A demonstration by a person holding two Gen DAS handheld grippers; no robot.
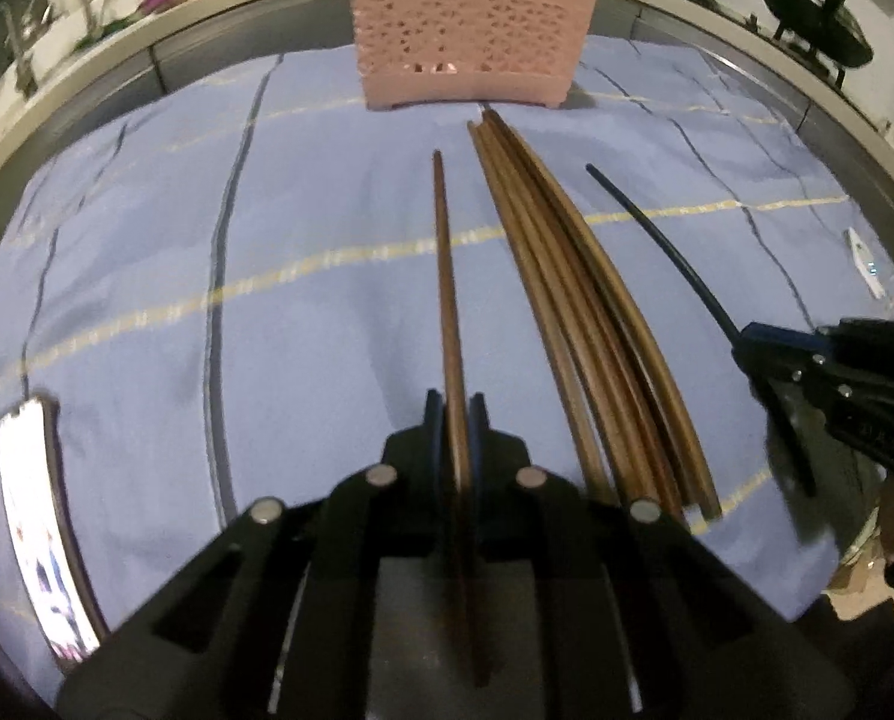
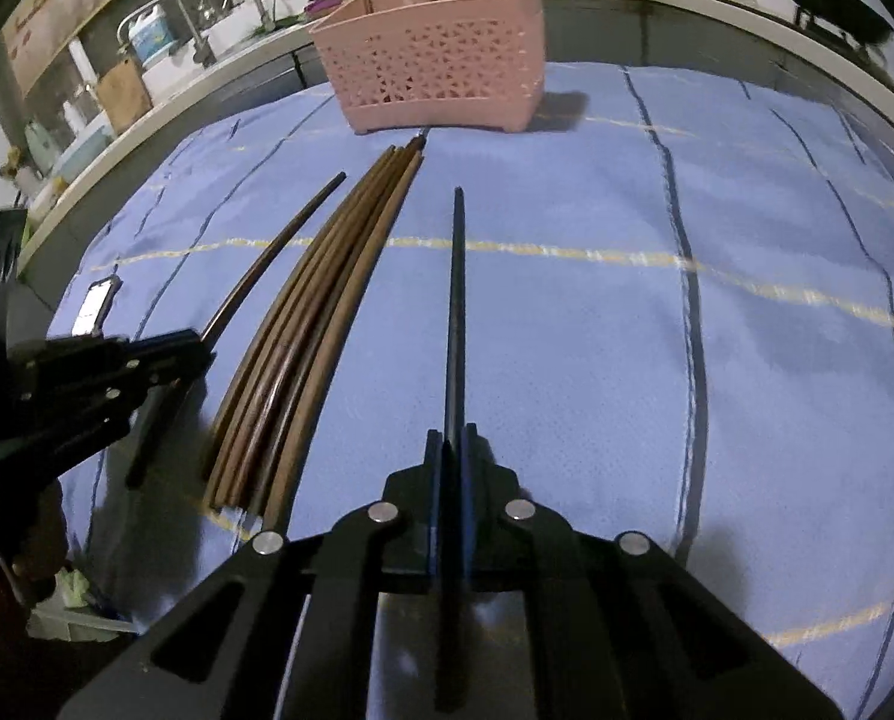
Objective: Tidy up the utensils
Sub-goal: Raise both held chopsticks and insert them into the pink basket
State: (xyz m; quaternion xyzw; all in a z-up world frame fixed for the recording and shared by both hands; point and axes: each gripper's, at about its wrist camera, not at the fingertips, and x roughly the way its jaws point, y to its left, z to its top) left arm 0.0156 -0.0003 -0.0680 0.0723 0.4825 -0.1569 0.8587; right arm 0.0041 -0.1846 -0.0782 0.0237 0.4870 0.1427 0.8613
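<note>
The left tool (image 1: 458,414) is clamping a slim brown chopstick (image 1: 445,276), and the right tool (image 2: 454,447) is clamping a slim dark chopstick (image 2: 457,300).

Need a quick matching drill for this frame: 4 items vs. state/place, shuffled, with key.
Items:
1. brown chopstick
2. dark blue chopstick
3. chopstick bundle
4. pink basket

States:
A. stands at the far end of the cloth
B. clamped in the right gripper
C. lies loose on the cloth between the grippers
D. clamped in the left gripper

Pairs: 1-D, 2-B, 3-C, 4-A
</note>
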